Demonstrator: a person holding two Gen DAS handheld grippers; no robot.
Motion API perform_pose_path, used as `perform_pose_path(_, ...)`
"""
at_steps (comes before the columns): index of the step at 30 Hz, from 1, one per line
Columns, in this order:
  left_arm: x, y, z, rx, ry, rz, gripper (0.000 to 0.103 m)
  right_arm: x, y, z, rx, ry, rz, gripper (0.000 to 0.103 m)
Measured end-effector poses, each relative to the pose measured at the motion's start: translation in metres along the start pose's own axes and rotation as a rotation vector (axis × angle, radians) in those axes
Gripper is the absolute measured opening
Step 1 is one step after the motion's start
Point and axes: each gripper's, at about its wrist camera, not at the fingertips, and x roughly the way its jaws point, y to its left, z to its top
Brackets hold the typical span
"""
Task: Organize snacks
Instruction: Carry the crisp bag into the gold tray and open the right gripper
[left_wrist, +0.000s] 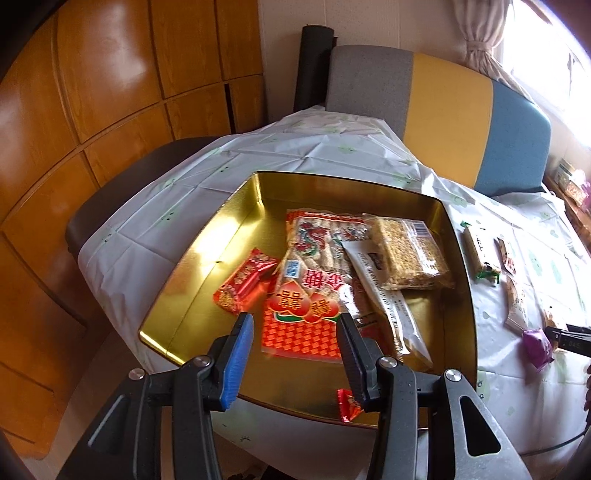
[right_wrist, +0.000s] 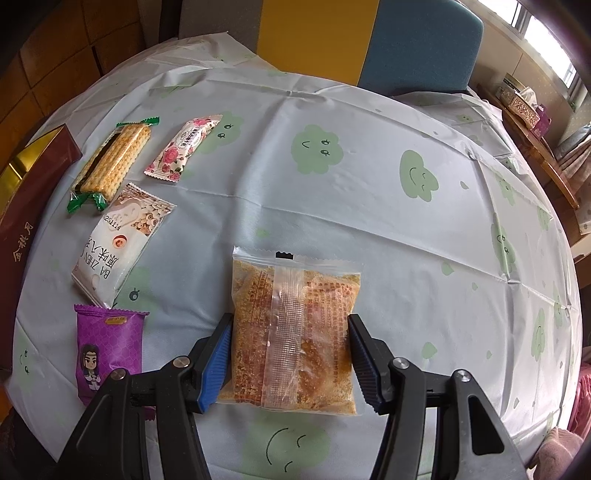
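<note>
A gold tin box on the table holds several snack packets, among them a red peach-print packet and a clear oat bar packet. My left gripper is open and empty, hovering just above the red packet at the tin's near side. My right gripper is open, its fingers on either side of a clear packet of orange crumbly snack lying on the tablecloth. Left of it lie a purple packet, a white packet, a green-ended cracker pack and a rose-print packet.
The tin's dark red outer wall stands at the far left of the right wrist view. A grey, yellow and blue chair back stands behind the table. Wooden cabinets are at left. A small red candy lies at the tin's near edge.
</note>
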Motion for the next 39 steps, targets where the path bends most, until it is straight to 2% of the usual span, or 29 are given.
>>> perform_pose_path(12,0.008,0.032,-0.007,-0.085,0.021,0.006,0.047,0.001,-0.007,0.002,0.084,0.057,0.012,0.06)
perform_pose_path(18,0.01,0.039,-0.011,-0.096,0.024,0.027,0.047,-0.001,0.0,-0.007,0.103,0.006,-0.029,0.06)
perform_pose_path(24,0.011,0.04,-0.015,-0.085,0.039,0.039,0.047,-0.002,0.002,-0.017,0.111,-0.053,-0.041,0.06)
perform_pose_path(28,0.008,0.037,-0.016,-0.075,0.033,0.034,0.048,-0.003,-0.007,-0.02,0.156,-0.044,-0.013,0.061)
perform_pose_path(31,0.005,0.032,-0.016,-0.057,0.025,0.026,0.057,-0.001,-0.013,-0.018,0.179,-0.028,-0.003,0.062)
perform_pose_path(39,0.001,0.015,-0.018,-0.004,0.007,-0.021,0.057,-0.012,-0.016,-0.027,0.202,-0.007,-0.014,0.06)
